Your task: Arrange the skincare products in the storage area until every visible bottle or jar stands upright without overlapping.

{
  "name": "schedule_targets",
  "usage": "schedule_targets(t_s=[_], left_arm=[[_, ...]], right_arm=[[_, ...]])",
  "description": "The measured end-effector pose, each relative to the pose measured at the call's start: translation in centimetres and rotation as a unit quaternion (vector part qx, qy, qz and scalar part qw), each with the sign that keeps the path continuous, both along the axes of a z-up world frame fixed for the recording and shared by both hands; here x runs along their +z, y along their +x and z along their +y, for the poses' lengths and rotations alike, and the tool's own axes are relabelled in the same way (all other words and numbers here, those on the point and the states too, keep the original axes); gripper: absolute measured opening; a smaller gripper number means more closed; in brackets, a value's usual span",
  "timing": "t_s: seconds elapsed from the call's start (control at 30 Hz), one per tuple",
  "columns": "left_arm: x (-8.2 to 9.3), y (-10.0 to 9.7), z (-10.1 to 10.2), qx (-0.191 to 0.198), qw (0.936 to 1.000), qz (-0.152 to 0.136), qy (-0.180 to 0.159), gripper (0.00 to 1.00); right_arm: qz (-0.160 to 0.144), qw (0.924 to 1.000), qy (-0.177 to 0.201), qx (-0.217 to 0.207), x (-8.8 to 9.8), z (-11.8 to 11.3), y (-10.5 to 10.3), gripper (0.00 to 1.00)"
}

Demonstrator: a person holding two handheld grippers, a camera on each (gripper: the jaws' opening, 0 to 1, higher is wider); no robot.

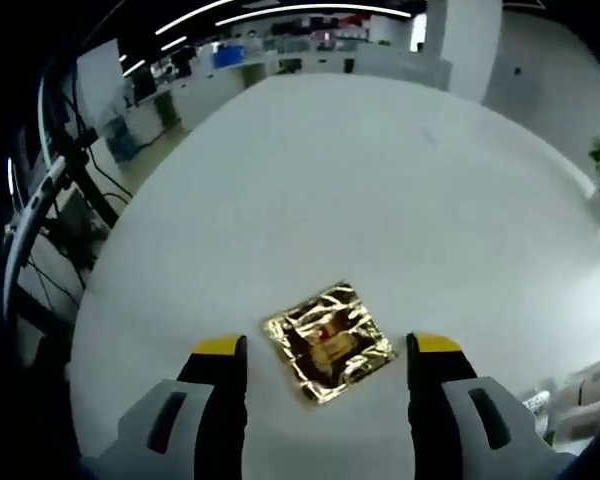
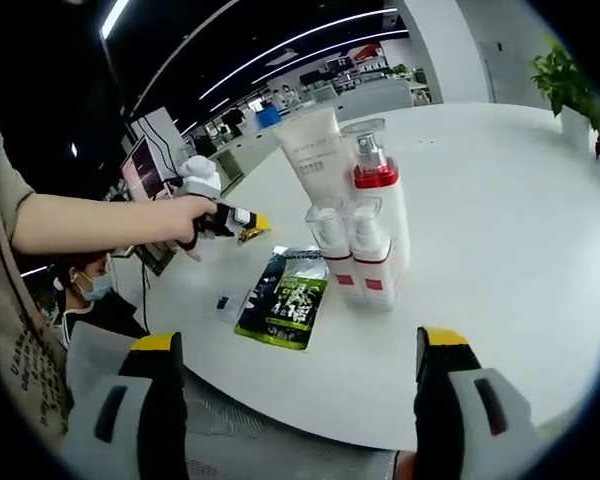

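Your left view looks down from above the counter (image 1: 380,180), close over a gold sachet (image 1: 328,341), facing across the white top toward the far room. Your right view sits low at the counter's (image 2: 480,250) near edge, looking across at the bottles (image 2: 365,245) close ahead. Both views share the counter and the sachet (image 2: 250,233), which lies just beyond the left claw (image 2: 248,220) in the right view.
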State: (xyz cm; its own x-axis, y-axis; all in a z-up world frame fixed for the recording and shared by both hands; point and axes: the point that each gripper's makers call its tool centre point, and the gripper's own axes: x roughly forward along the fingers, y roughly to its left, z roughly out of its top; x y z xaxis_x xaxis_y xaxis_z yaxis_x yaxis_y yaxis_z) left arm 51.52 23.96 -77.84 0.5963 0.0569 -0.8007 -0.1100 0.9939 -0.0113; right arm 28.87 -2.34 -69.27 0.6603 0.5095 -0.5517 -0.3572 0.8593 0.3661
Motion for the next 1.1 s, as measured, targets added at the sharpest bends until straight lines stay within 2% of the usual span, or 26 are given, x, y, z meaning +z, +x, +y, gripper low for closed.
schedule_targets(t_s=[0.2, 0.33, 0.47, 0.57, 0.97, 1.1], left_arm=[[0.0, 0.0, 0.0, -0.011, 0.9999, -0.011, 0.002, 0.60], [0.1, 0.0, 0.4, -0.016, 0.9997, -0.018, 0.002, 0.55], [0.2, -0.2, 0.9, -0.020, 0.9994, -0.029, 0.003, 0.48], [0.2, 0.0, 0.8, -0.032, 0.9988, -0.036, 0.000, 0.36], [0.7, 0.0, 0.9, -0.044, 0.9982, -0.041, 0.002, 0.34], [1.4, 0.0, 1.0, -0.050, 0.9975, -0.050, 0.002, 0.33]], right_arm=[[-0.001, 1.0000, 0.000, -0.002, 0.0, 0.0, 0.0, 0.97], [-0.002, 1.0000, 0.000, -0.003, 0.0, -0.1, 0.1, 0.96], [-0.002, 1.0000, 0.000, -0.003, 0.0, -0.1, 0.1, 0.96], [-0.002, 1.0000, -0.001, -0.001, 0.0, -0.1, 0.1, 0.96], [-0.002, 1.0000, -0.004, 0.000, 0.0, -0.1, 0.0, 0.96], [-0.002, 1.0000, -0.004, 0.000, 0.0, -0.1, 0.1, 0.96]])
